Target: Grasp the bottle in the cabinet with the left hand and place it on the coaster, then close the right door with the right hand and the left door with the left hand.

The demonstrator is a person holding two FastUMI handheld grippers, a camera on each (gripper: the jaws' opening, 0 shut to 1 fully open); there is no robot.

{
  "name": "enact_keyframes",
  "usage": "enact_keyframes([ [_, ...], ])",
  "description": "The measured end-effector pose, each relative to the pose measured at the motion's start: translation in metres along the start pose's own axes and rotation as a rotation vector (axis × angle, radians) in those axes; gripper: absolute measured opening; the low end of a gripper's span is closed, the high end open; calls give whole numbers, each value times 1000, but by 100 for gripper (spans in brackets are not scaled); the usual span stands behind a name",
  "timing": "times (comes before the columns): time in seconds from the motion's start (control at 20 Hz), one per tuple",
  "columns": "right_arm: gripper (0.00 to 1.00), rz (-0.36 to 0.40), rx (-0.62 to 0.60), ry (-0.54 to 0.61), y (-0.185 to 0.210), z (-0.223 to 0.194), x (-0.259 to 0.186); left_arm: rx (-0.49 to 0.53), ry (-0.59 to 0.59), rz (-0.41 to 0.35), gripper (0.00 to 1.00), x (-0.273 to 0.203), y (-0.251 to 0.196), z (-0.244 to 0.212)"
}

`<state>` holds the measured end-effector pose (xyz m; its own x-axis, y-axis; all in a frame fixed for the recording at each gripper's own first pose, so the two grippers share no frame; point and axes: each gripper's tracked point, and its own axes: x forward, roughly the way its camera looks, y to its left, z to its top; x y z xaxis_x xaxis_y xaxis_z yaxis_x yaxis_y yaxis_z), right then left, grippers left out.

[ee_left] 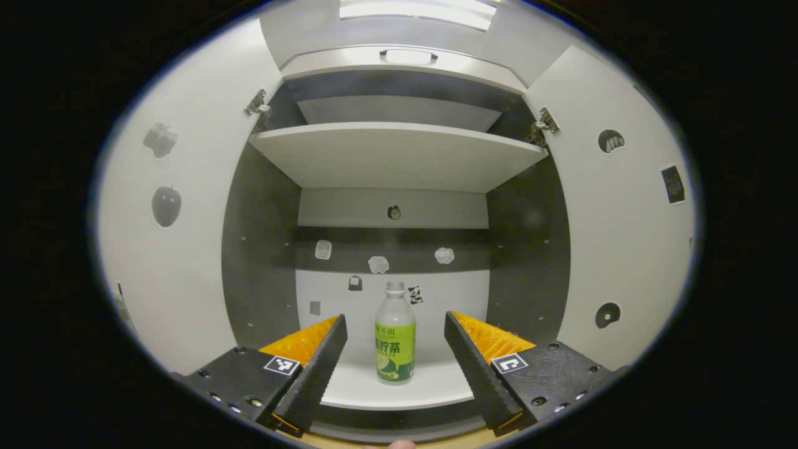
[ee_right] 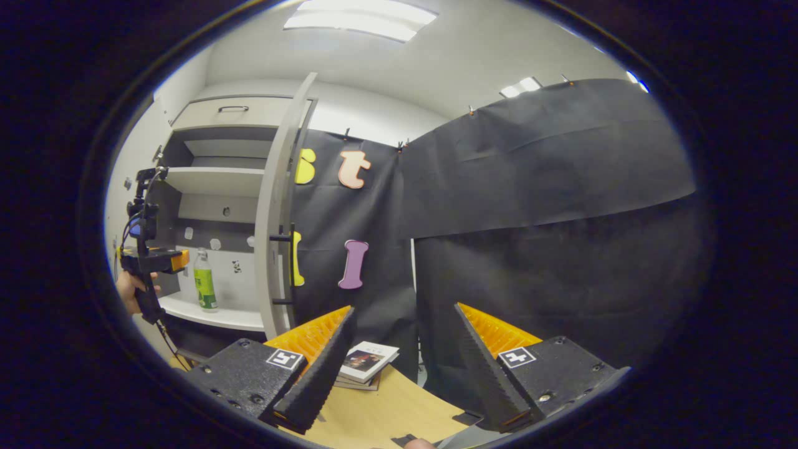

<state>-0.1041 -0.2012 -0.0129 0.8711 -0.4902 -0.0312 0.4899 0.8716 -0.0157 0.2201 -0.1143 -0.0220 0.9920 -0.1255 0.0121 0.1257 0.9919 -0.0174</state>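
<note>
Two steps of approach remain, by my reading: the left gripper (ee_left: 395, 368) has its fingers spread wide and grasping nothing, lined up with the clear plastic bottle with a green label and pale cap (ee_left: 395, 333), which stands upright on the bottom shelf (ee_left: 430, 390) of the white cabinet (ee_left: 399, 156), centred between the fingers but farther in. To do this well, push straight in until the fingers flank the labelled body, close below the shoulder, then lift clear of the shelf lip before withdrawing. Both doors, the left door (ee_left: 181, 249) and the right door (ee_left: 617, 237), stand wide. The cabinet's upper shelf (ee_left: 399, 153) looks bare. The right gripper (ee_right: 399, 368) waits spread and empty over the wooden surface (ee_right: 386, 411), near some stacked books (ee_right: 368, 360).
</note>
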Motion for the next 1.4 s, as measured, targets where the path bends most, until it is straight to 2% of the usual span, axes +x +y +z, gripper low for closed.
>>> enact_keyframes([
  [0.05, 100, -17, 6, 4, -1, 0, 0, 4, 7, 6, 100, 9, 2, -5],
  [0.1, 96, -27, 11, 9, -4, -2, -2, 6, 14, 17, 100, 19, 3, -8],
  [0.15, 99, -39, 14, 11, -9, -3, -2, -6, 28, 30, 96, 27, 6, -14],
  [0.3, 97, -70, 8, 20, -24, -6, -5, -34, 59, 18, 95, 53, 4, -27],
  [0.35, 97, -75, 8, 24, -26, -6, -5, -30, 75, 21, 91, 61, 4, -32],
  [0.4, 97, -79, 8, 25, -26, -7, -7, -17, 84, 27, 96, 68, 5, -37],
  [0.5, 97, -81, 3, 25, -24, -8, -5, -11, 132, 65, 96, 79, 11, -54],
  [0.55, 97, -82, -7, 29, -25, -11, -5, -20, 142, 71, 100, 85, 10, -62],
  [0.6, 99, -90, -19, 35, -29, -13, -6, -15, 144, 81, 95, 89, 13, -64],
  [0.7, 97, -96, -31, 39, -33, -14, -7, -13, 146, 88, 95, 96, 13, -65],
  [0.75, 97, -98, -33, 37, -33, -13, -7, -11, 155, 85, 100, 99, 12, -67],
  [0.8, 97, -101, -33, 37, -34, -14, -8, -13, 163, 79, 100, 102, 11, -69],
  [0.85, 97, -105, -32, 35, -35, -13, -8, -8, 175, 77, 95, 109, 13, -74],
  [1.0, 99, -110, -29, 36, -35, -14, -8, -4, 203, 68, 100, 114, 9, -84],
  [1.2, 97, -126, -48, 56, -38, -17, -9, -9, 240, 53, 84, 125, 12, -101],
  [1.25, 97, -129, -47, 60, -38, -17, -8, -8, 231, 50, 77, 129, 11, -101],
  [1.4, 98, -133, -44, 65, -38, -17, -11, -7, 242, 35, 78, 127, 8, -102],
])
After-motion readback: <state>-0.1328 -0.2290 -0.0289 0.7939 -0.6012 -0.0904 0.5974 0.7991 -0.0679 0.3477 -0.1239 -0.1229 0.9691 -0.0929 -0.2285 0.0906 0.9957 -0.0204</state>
